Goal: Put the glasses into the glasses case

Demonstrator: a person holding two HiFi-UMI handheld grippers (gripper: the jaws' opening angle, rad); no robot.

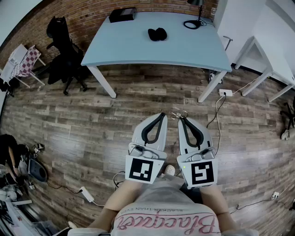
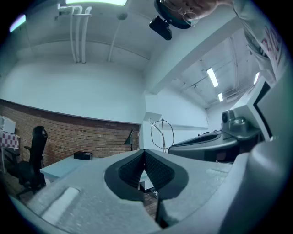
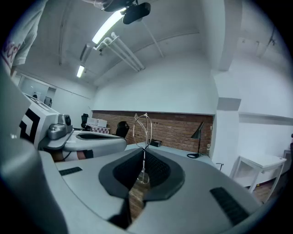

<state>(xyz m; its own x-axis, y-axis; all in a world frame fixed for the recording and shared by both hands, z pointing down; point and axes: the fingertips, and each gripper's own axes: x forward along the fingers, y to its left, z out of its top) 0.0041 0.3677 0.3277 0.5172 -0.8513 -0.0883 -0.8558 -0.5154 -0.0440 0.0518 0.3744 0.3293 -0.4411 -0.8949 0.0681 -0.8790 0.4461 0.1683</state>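
While I hold both grippers side by side over the wood floor (image 1: 83,124), the head view gives me the layout. The table (image 1: 193,48) stands well ahead, and the dark case (image 1: 157,33) lies near its middle. A black box (image 1: 122,14) sits at the far left corner and a lamp (image 1: 197,13) at the far right. From that view I can make out only a thin wire tangle at the tips, the glasses (image 1: 178,113), well apart from the case.

The right gripper (image 3: 143,149) view settles what the head view cannot. Its jaws are clamped on the glasses, with a lens pinched between the dark pads and the wire frame sticking up past the tips. The case does not show there, though the lamp and the brick wall (image 3: 174,130) do.

The left gripper (image 2: 144,151) view shows its jaws pressed together with nothing between them. Beyond its tips the wire frame stands up beside the right gripper's body, apart from the left jaws. This view also catches the box on the table edge and a black chair (image 2: 33,157) at the left. The head view shows that chair left of the table.
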